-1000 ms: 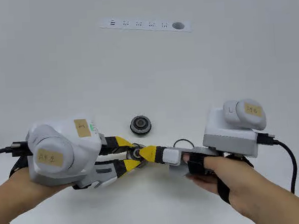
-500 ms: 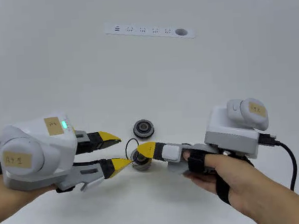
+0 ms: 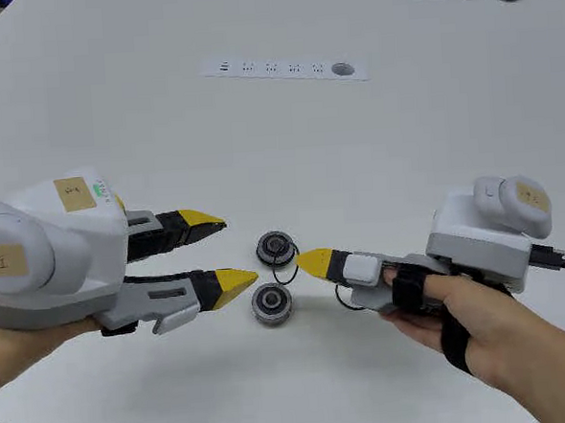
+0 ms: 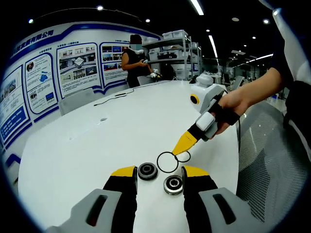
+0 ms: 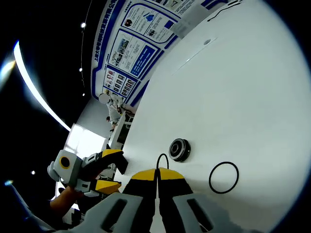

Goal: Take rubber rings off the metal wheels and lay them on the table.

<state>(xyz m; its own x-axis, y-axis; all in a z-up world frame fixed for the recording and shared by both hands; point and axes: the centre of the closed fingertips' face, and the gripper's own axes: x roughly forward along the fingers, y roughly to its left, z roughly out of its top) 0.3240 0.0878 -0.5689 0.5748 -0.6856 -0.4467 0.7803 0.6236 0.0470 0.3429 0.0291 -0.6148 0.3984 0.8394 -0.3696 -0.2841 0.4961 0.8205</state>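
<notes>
Right gripper (image 3: 310, 263) is backing off the near wheel (image 3: 271, 303), jaws pinched on a freed rubber ring (image 4: 157, 162). Left gripper (image 3: 232, 248) is retreating lower left, jaws wide, empty. Laying on the table (image 3: 402, 118) probably next.

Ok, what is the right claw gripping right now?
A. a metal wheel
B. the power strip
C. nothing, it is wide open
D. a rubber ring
D: the right claw is shut on a rubber ring, whose thin black loop pokes out past its tips, while both metal wheels sit free on the table.
</notes>
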